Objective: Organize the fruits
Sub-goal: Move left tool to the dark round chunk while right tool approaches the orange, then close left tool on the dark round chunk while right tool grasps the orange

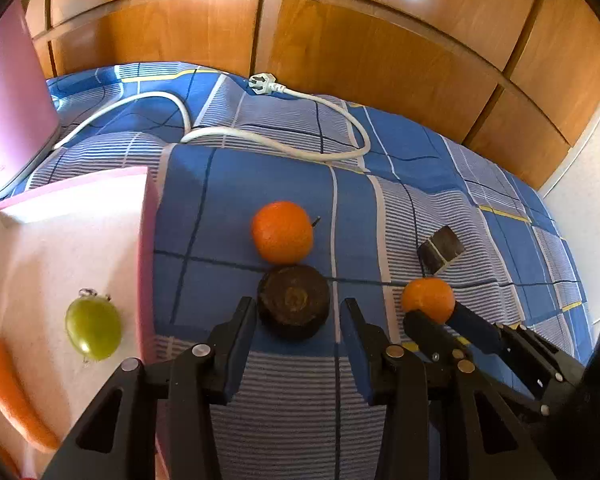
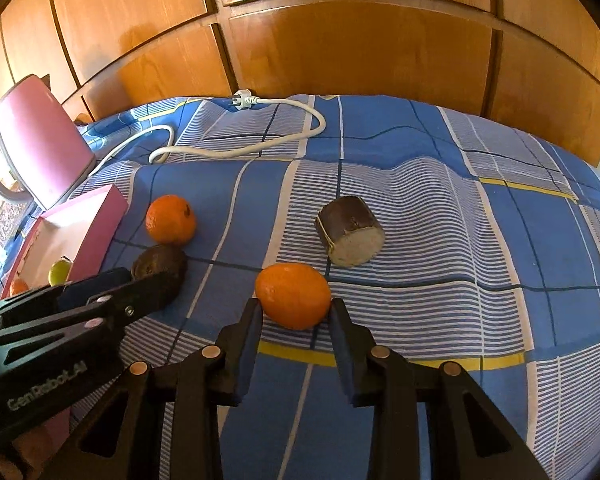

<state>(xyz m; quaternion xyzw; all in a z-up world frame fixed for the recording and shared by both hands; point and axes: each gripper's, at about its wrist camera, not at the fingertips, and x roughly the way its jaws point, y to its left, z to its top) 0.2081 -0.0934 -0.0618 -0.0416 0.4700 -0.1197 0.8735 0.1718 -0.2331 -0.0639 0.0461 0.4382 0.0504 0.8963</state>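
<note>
On the blue checked bedspread lie two oranges, a dark round fruit and a brown cut cylinder. My left gripper (image 1: 298,306) is open, its fingers on either side of the dark round fruit (image 1: 294,300). An orange (image 1: 283,231) lies just beyond it. My right gripper (image 2: 294,306) is open around the second orange (image 2: 293,294), fingertips beside it. The pink box (image 1: 146,216) at the left holds a green fruit (image 1: 93,328) and a carrot (image 1: 8,384). The cut cylinder (image 2: 350,230) lies beyond the right gripper.
A white power cable with plug (image 1: 260,80) winds over the back of the bed. A pink appliance (image 2: 40,148) stands at the far left behind the box. Wooden wardrobe doors (image 2: 340,60) rise behind the bed.
</note>
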